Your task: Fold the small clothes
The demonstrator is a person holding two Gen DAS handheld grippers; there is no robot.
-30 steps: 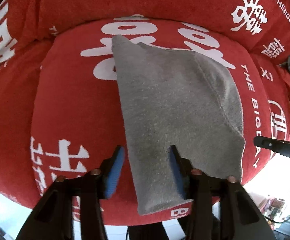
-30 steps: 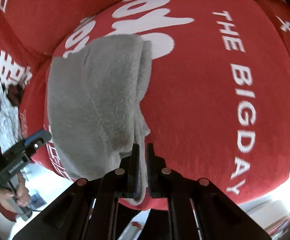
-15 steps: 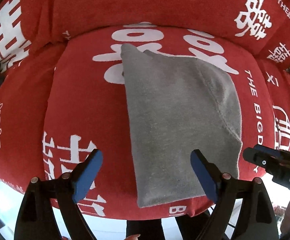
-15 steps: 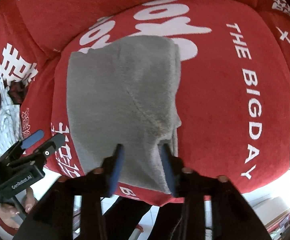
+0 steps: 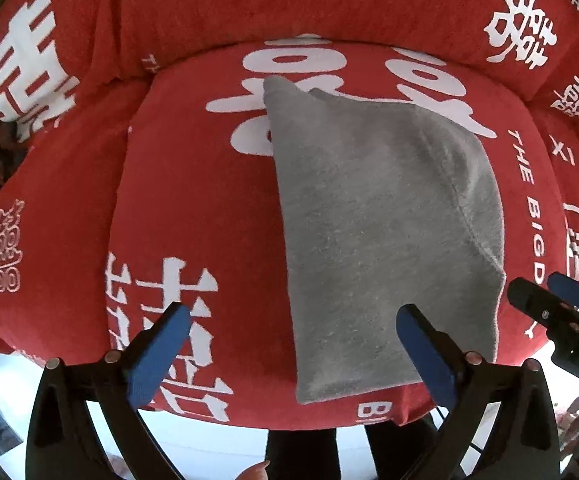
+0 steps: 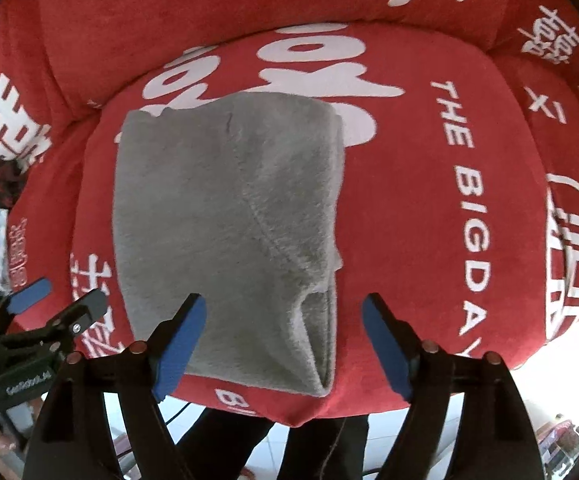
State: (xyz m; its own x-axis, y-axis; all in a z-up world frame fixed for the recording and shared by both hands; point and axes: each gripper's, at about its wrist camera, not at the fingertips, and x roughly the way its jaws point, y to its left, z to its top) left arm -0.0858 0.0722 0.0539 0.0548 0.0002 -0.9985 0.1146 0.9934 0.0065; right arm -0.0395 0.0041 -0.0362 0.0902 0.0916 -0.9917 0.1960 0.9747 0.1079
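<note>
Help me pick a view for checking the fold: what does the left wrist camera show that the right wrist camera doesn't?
Only the left wrist view shows the gray garment's pointed far corner. Only the right wrist view shows its layered open edge at the near right corner and the left gripper from outside. Both show the garment lying folded on the red cushion, with the viewing gripper's jaws opening above it, nothing held.

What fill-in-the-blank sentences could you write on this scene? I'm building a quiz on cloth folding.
1. The folded garment is ____ in colour.
2. It lies on a ____ cushion with white lettering.
3. The left gripper pads are ____ in colour.
4. The right gripper jaws are opening and grip ____.

Missing words: grey; red; blue; nothing
</note>
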